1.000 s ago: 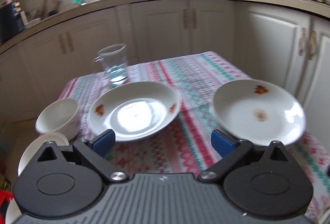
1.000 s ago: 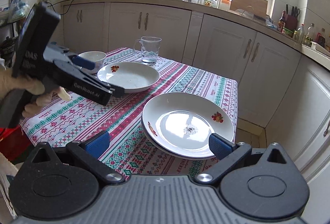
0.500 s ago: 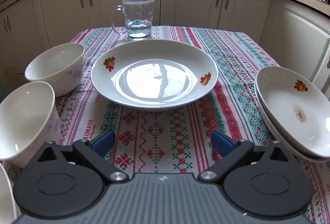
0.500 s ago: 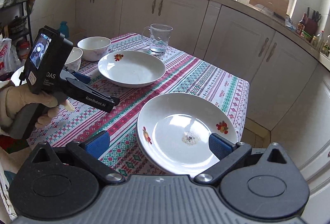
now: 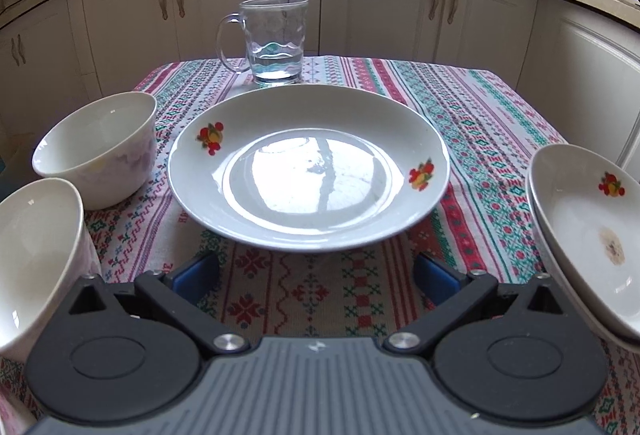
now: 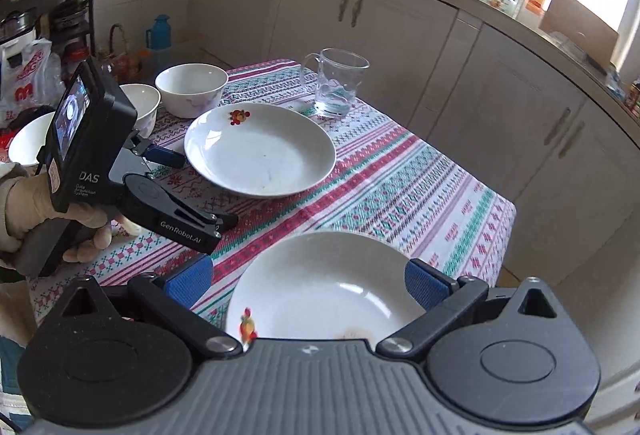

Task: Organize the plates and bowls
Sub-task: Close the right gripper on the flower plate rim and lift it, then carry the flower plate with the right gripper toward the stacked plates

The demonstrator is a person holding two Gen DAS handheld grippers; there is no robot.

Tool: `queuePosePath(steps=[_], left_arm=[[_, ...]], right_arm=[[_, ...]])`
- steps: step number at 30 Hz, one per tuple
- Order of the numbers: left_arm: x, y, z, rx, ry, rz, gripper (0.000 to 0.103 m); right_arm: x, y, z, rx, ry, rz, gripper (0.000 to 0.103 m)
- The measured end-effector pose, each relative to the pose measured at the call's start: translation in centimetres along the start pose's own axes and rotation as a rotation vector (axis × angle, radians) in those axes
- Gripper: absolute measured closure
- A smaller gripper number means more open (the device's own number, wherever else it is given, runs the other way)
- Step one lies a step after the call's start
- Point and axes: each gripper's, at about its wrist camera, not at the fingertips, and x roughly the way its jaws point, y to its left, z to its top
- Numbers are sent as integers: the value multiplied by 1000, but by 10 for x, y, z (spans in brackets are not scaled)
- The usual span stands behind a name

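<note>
Over tablecloth (image 5: 460,107) | left gripper (image 5: 316,275) level, fingers spread, facing plate (image 5: 308,171) | right gripper (image 6: 306,281) tilted down, fingers spread

Cloth-covered surface (image 5: 460,107) with crockery

At frame centre a plate (image 5: 308,167); glass mug (image 5: 276,39) behind it; two bowls (image 5: 100,147) (image 5: 36,259) at left; stacked plates (image 5: 588,235) at right edge.

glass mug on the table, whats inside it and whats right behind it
The glass mug holds a little clear water at the bottom, otherwise empty. Behind it stand white cabinet doors; the tablecloth edge directly behind is hidden by the mug.
</note>
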Motion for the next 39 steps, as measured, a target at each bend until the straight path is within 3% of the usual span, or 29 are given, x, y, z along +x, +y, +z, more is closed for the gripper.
queuePosePath(steps=[11, 23, 35, 39], left_arm=[[9, 5, 5, -30, -32, 30, 1], [14, 5, 10, -14, -43, -14, 1], [15, 7, 10, -24, -41, -26, 1], [15, 8, 10, -28, -40, -31, 1]], right_arm=[[49, -30, 52, -109, 22, 160, 0], [119, -36, 102, -218, 79, 352, 0], [194, -50, 141, -198, 151, 473, 0], [217, -51, 151, -198, 159, 493, 8]])
